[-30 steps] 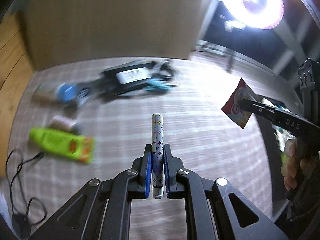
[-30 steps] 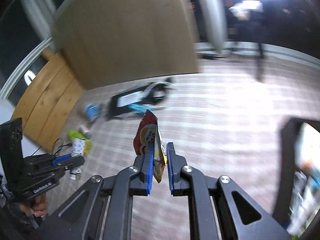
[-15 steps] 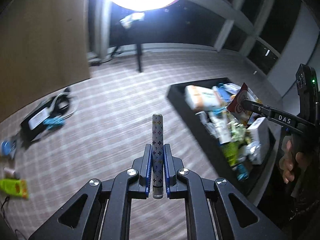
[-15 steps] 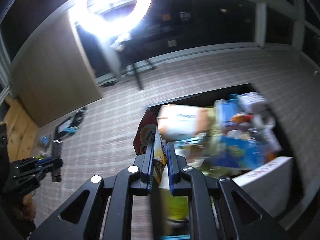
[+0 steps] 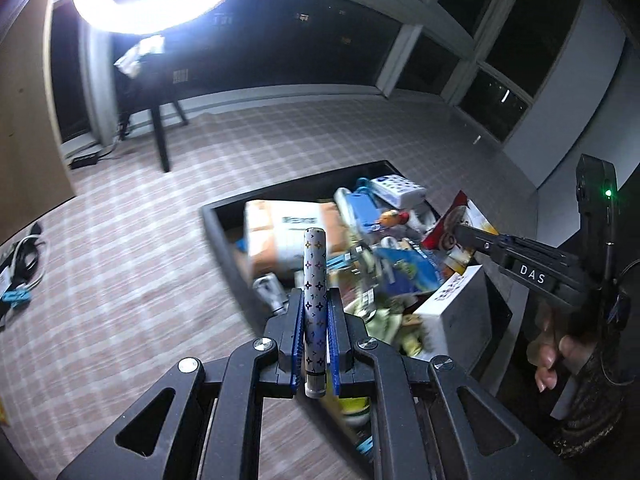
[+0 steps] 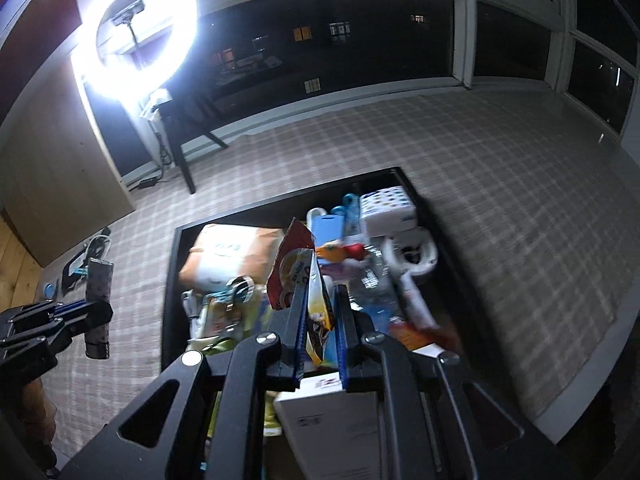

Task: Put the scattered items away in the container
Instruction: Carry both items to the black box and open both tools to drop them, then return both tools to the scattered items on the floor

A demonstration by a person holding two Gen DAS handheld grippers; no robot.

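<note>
My left gripper (image 5: 315,300) is shut on a white patterned tube (image 5: 314,276), held upright over the near left edge of the black container (image 5: 224,248). It also shows in the right wrist view (image 6: 98,304), left of the container (image 6: 170,280). My right gripper (image 6: 319,312) is shut on a red and yellow snack packet (image 6: 298,268), held above the container's contents. In the left wrist view that packet (image 5: 448,232) hangs over the container's right side. The container is full of several boxes, packets and bottles.
A white box (image 6: 332,412) lies at the container's near end. A tan packet (image 6: 224,256) fills its far left corner. A black pouch with cables (image 5: 20,264) lies on the checked carpet at left. A ring light (image 6: 136,28) on a stand glows at the back.
Both grippers have swung right from the scattered items on the carpet to the container, carrying the tube and the snack packet. The container now sits directly below them.
</note>
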